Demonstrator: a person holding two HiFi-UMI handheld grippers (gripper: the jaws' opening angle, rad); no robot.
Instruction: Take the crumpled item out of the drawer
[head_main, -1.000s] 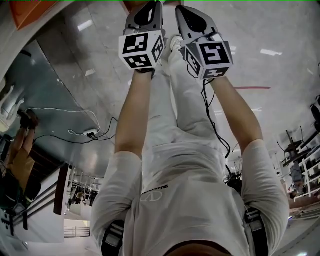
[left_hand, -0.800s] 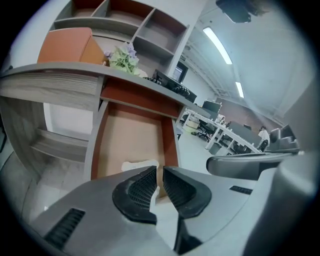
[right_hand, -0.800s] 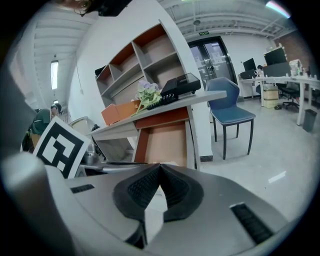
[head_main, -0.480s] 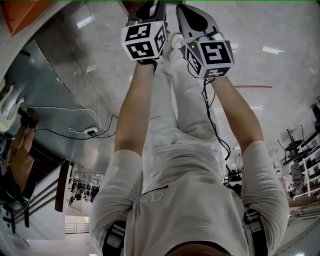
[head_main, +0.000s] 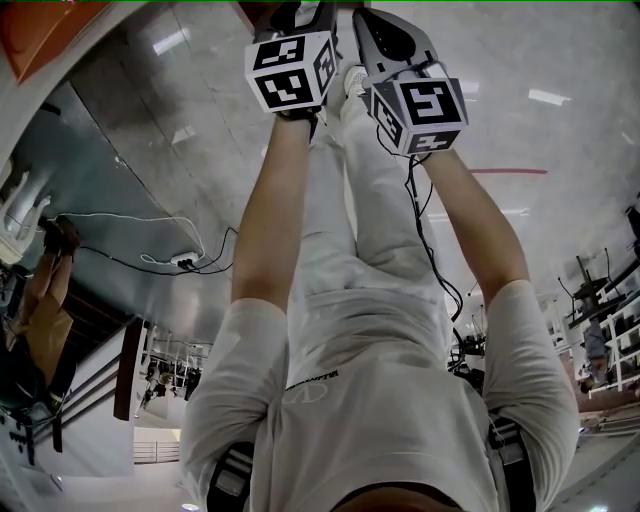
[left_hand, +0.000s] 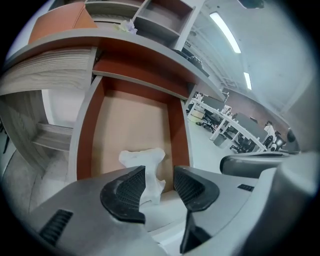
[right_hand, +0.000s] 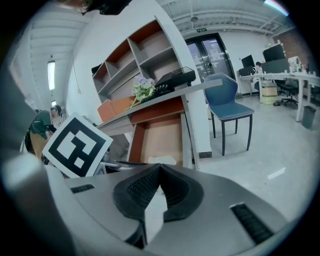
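Left gripper (left_hand: 159, 174) jaws are spread and have just been opening, with nothing pinched — the crumpled item (left_hand: 141, 159) is only seen through the gap, lying beyond the pads. Right gripper (right_hand: 160, 168) pads are pressed together on nothing. From the head view only the two marker cubes (head_main: 292, 72) (head_main: 420, 103), the person's forearms and the floor are shown; the drawer (left_hand: 85, 130) is seen only in the two gripper views. It is pulled out, and the item is found on its tan bottom near the front edge, about midway between the red-brown side walls. White, creased and soft-looking, the item is shaped roughly like a T: a wider band lies across the drawer at the far end, and a narrower stem runs along the drawer's depth, pointing toward the front. In the right gripper view it is reduced to a low pale lump (right_hand: 162, 160).
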